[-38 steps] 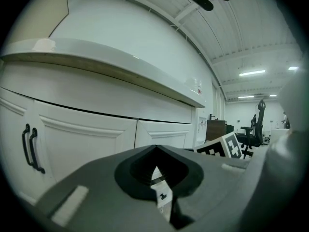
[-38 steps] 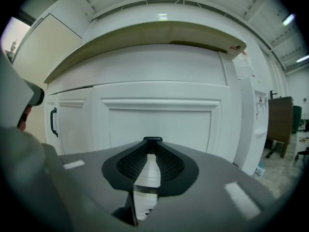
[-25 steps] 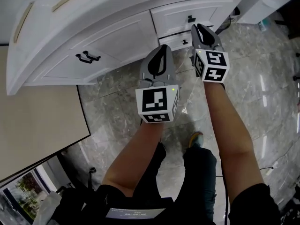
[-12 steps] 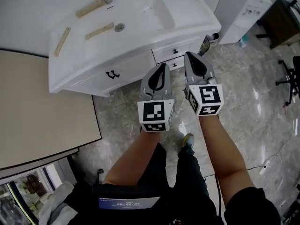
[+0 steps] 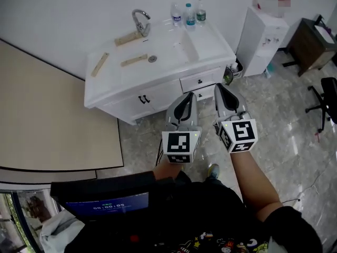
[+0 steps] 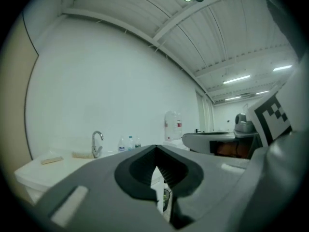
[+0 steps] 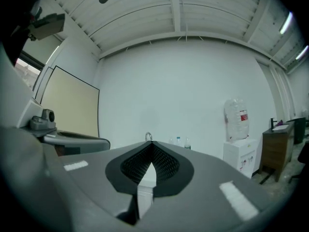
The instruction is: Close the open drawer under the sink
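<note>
The white sink cabinet (image 5: 158, 78) stands ahead, with two small drawers at its right end. The upper drawer (image 5: 199, 81) sits flush; the lower drawer (image 5: 207, 94) is partly hidden behind my grippers, and I cannot tell how far it sticks out. My left gripper (image 5: 190, 96) and right gripper (image 5: 220, 87) are held side by side in the air before the cabinet, well short of it. Both are shut with nothing between their jaws, as the left gripper (image 6: 155, 152) and right gripper (image 7: 151, 147) views show.
A faucet (image 5: 140, 19), three bottles (image 5: 187, 12) and wooden strips (image 5: 134, 60) sit on the counter. A white water dispenser (image 5: 263, 41), a brown desk (image 5: 309, 45) and a black chair (image 5: 329, 100) stand to the right. A beige panel (image 5: 52, 115) is on the left.
The head view has pulled back and up from the cabinet. The right gripper, earlier close to the lower drawer front, has drawn away with the left one.
</note>
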The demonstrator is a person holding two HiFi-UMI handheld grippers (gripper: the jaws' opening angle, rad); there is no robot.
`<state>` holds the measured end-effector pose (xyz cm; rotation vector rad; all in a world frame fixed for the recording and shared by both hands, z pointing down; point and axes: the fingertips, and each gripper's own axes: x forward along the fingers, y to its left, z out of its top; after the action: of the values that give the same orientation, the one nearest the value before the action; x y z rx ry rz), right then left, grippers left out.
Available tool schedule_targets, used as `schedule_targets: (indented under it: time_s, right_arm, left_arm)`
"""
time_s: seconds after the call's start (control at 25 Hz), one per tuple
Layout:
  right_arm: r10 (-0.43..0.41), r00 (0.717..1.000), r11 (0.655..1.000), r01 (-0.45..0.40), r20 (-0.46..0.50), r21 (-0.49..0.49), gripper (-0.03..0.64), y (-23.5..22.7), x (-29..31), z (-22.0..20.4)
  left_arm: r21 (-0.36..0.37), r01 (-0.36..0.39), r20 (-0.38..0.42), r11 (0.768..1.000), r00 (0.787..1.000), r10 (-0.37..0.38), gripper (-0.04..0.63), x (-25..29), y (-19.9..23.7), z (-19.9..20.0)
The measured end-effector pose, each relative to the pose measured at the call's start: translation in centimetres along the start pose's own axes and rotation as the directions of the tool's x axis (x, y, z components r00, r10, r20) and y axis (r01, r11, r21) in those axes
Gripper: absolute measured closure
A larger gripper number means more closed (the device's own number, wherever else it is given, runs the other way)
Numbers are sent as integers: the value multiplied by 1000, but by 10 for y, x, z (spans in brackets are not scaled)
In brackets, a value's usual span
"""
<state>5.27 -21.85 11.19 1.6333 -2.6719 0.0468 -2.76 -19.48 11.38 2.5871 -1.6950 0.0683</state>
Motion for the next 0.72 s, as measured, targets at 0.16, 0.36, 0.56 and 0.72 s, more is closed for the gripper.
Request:
schedule_targets:
  time_s: [0.16,0.36,0.56,0.72]
  right_arm:
    - [0,1000,1000,0,25,14,594,10,-20,5]
    - [29,999,1000,-29,31,0,595,26,-19,6]
    - [19,999,1000,-19,40,2,597,23,-17,13]
    - [2,999,1000,-3,41,8,597,23,-17,13]
  left_arm:
    - [5,-19,39,1000,999,19,594,-16,-5,15]
    - [12,-18,42,1000,999,17,594,-12,-2,17]
    - [6,-21,44,1000,999,21,594,-8,0,18]
    - [5,-28,41,1000,999,28,594,-9,4,17]
